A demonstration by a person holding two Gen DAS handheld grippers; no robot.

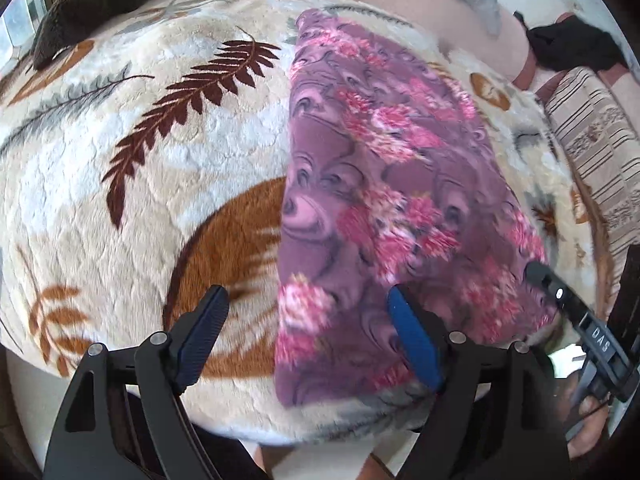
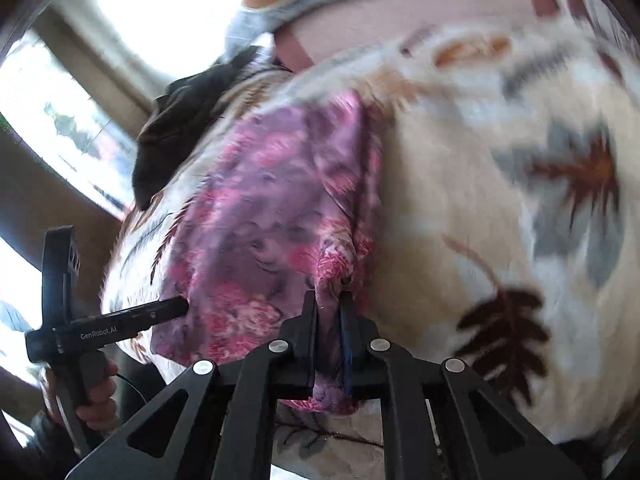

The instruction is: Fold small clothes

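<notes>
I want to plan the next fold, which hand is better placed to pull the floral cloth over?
Right. The right gripper is shut on the floral cloth at its edge; the left gripper is open, holding nothing.

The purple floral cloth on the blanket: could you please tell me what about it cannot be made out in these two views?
- Cloth type: undecidable; left wrist view shows only a flat patterned panel.
- Its near right corner: left wrist view, hidden behind the right claw.
- Its pinched edge: right wrist view, swallowed between the right claw fingers.
- Its far end: right wrist view, smeared by blur.
- Fold count: not visible.
</notes>
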